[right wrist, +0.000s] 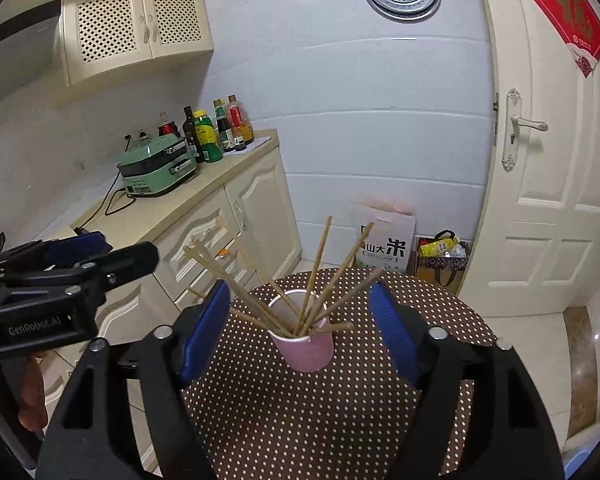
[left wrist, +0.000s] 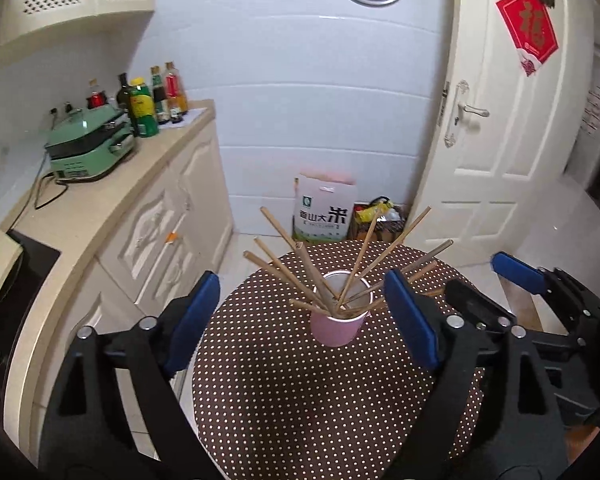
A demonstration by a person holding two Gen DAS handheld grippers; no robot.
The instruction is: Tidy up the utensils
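A pink cup (left wrist: 337,330) stands on a round brown polka-dot table (left wrist: 300,400). Several wooden chopsticks (left wrist: 308,270) stand in it, fanned outward. My left gripper (left wrist: 304,320) is open and empty, its blue pads either side of the cup and nearer the camera. The right gripper also shows at the right edge of the left wrist view (left wrist: 532,276). In the right wrist view the cup (right wrist: 304,346) with chopsticks (right wrist: 320,264) sits between the blue pads of my open, empty right gripper (right wrist: 300,334). The left gripper (right wrist: 80,256) shows at the left.
A cream counter (left wrist: 112,200) with cabinets runs along the left, holding a green appliance (left wrist: 90,146) and several bottles (left wrist: 156,96). A rice bag (left wrist: 325,210) and a small bag of items (left wrist: 376,216) stand on the floor by the white door (left wrist: 512,128).
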